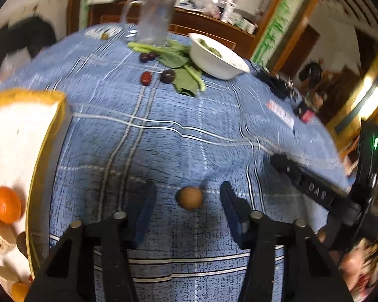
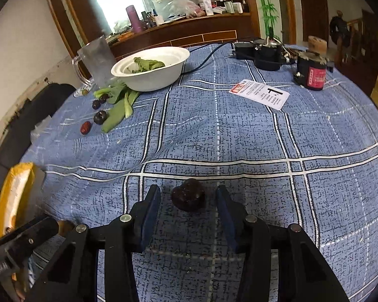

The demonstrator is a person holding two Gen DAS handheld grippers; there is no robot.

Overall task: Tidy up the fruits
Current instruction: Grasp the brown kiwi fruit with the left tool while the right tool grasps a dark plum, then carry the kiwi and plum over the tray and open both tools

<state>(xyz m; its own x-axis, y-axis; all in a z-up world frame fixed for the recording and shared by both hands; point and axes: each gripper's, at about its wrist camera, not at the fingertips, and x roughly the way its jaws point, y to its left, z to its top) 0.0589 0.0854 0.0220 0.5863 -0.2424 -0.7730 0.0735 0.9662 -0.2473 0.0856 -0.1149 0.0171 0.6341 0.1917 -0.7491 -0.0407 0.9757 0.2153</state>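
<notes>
A small round brown fruit (image 1: 189,198) lies on the blue checked tablecloth (image 1: 189,130) between the fingers of my left gripper (image 1: 188,187). There are gaps on both sides of it, so the gripper is open. In the right wrist view a dark red wrinkled fruit (image 2: 188,197) lies between the fingers of my right gripper (image 2: 187,188), which is also open and not touching it. A yellow-rimmed white plate (image 1: 41,166) at the left holds an orange (image 1: 6,207) and other pieces. A red date (image 1: 146,78) and dark plums (image 1: 167,75) lie further back.
A white bowl (image 2: 151,73) with greens, loose leaves (image 2: 118,110) and a glass pitcher (image 2: 98,58) stand at the back left. A printed card (image 2: 259,93), black devices with cables (image 2: 262,52) and a dark canister (image 2: 311,71) sit at the back right.
</notes>
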